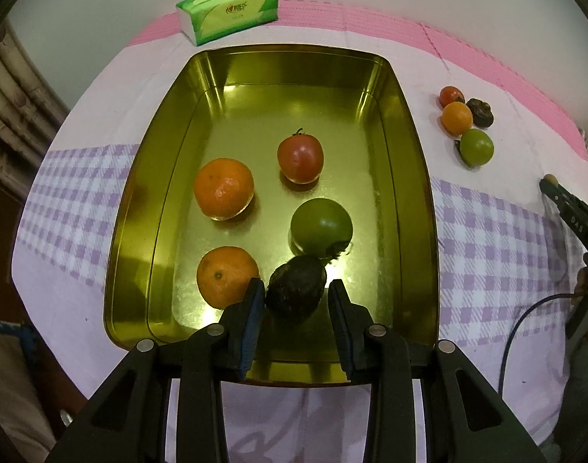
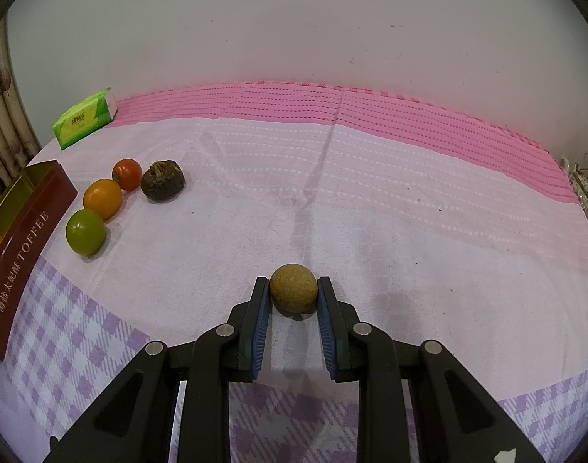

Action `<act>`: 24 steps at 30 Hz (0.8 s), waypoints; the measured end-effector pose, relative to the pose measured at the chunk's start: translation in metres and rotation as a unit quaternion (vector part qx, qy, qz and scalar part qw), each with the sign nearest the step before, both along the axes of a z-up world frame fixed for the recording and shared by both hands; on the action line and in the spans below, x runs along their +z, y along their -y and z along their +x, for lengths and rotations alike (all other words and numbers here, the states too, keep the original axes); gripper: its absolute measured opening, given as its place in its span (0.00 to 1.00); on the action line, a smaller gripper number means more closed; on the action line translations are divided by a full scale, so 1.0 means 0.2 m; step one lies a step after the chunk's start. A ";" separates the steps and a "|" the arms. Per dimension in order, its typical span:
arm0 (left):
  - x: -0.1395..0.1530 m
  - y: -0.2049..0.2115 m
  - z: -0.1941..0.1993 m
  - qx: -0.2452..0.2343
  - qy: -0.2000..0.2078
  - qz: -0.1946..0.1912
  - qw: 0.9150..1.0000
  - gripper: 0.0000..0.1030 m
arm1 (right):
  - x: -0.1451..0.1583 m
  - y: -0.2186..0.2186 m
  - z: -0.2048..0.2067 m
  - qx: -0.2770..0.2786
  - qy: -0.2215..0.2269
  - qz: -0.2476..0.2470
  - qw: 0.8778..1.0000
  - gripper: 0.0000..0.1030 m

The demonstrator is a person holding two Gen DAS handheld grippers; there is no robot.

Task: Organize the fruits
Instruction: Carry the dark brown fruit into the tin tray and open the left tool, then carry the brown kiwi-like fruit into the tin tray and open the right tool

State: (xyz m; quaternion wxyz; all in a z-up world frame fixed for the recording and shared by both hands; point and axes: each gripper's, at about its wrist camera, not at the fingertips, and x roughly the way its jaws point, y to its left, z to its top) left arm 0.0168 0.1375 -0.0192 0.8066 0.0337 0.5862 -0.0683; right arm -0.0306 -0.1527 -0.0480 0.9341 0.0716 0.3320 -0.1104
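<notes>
The left gripper (image 1: 297,297) points steeply down into the gold tin (image 1: 417,200), its jaws narrowly apart with the dark wrinkled fruit (image 1: 296,289) between them; the left pad touches it, while contact at the right pad cannot be told. The fruit sits at 6 o'clock in the tin, touching the green fruit (image 1: 320,225) at its 12 o'clock and just beside an orange (image 1: 225,276) at 9 o'clock. To place it well, lower until it rests on the tin floor, open evenly, then withdraw straight up without nudging neighbours. The right gripper (image 2: 293,295) is closed on a tan ball-shaped fruit (image 2: 293,287) over the cloth (image 2: 371,212); hold it steady.
</notes>
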 end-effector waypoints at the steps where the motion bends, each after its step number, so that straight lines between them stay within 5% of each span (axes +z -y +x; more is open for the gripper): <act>1: 0.00 0.00 0.00 0.000 0.001 0.000 1.000 0.34 | 0.00 0.00 0.00 0.000 0.000 0.000 1.000 0.22; 10: 0.04 -0.03 0.03 -0.004 0.007 -0.015 1.000 0.36 | 0.00 0.00 0.00 -0.001 -0.001 -0.001 1.000 0.22; 15: 0.13 -0.05 0.02 -0.004 0.037 -0.016 0.999 0.45 | 0.04 -0.03 -0.01 0.010 0.003 0.007 1.000 0.22; 24: 0.25 -0.22 0.02 0.046 0.105 0.026 0.993 0.58 | 0.28 -0.42 0.03 0.135 0.038 0.034 0.989 0.22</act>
